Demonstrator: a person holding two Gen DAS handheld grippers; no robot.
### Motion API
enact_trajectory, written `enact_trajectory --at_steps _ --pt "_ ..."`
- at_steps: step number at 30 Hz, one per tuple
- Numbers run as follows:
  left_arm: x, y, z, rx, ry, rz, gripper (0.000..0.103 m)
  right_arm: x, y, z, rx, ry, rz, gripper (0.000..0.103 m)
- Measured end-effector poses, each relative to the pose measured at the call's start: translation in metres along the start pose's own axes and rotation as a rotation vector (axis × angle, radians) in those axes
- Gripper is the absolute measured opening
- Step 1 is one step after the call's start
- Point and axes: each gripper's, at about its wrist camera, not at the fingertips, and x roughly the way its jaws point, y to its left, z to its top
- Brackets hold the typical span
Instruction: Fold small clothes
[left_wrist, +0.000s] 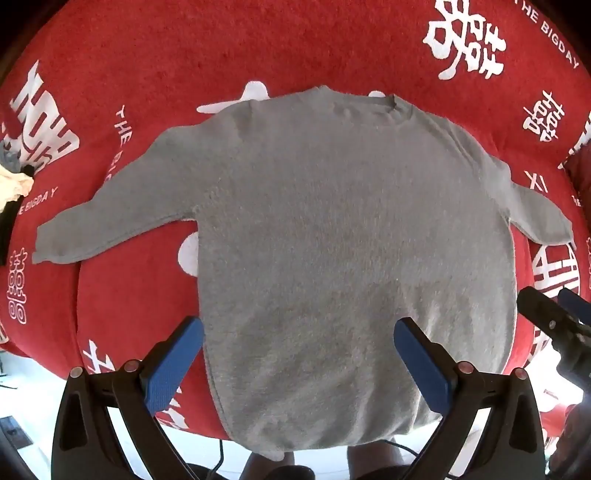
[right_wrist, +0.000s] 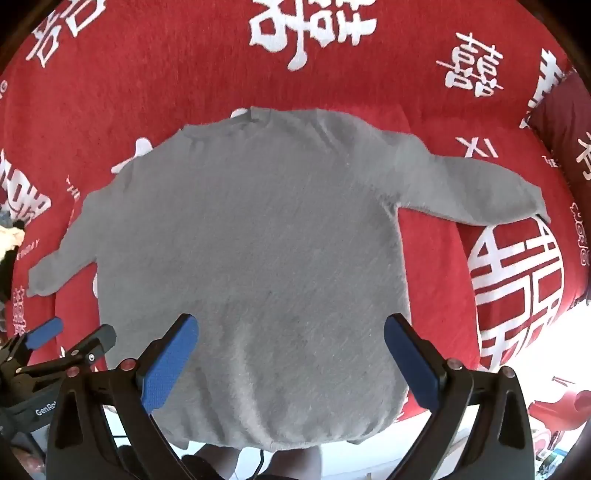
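A small grey long-sleeved sweater lies flat on a red blanket, neck away from me, both sleeves spread out to the sides, hem hanging a little over the near edge. My left gripper hovers above the lower left part of the body, jaws wide open, nothing between the blue pads. My right gripper hovers above the lower right part, also wide open and empty. The right gripper shows at the right edge of the left wrist view, and the left gripper at the left edge of the right wrist view.
The red blanket with white characters covers the whole surface. A pile of other clothes lies at the far left. A dark red cushion sits at the right. A person's legs stand at the near edge, over a white floor.
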Motion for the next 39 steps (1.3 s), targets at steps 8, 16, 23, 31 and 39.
enact_trajectory --at_steps 8,16,23,31,39 --pt "0.008 0.001 0.008 -0.037 0.032 0.033 0.103 0.009 -0.003 0.010 -0.079 0.025 -0.012 0.101" --pt "0.015 -0.009 0.014 -0.059 0.055 0.058 0.103 0.021 -0.008 0.020 -0.135 0.054 -0.029 0.101" --pt "0.022 -0.020 0.019 -0.055 0.068 0.065 0.103 0.028 -0.010 0.023 -0.153 0.067 -0.029 0.101" --pt "0.027 -0.026 0.020 -0.032 0.082 0.075 0.103 0.032 -0.012 0.026 -0.146 0.079 -0.031 0.101" --pt "0.028 -0.025 0.020 -0.031 0.084 0.082 0.103 0.040 -0.015 0.025 -0.136 0.106 -0.039 0.101"
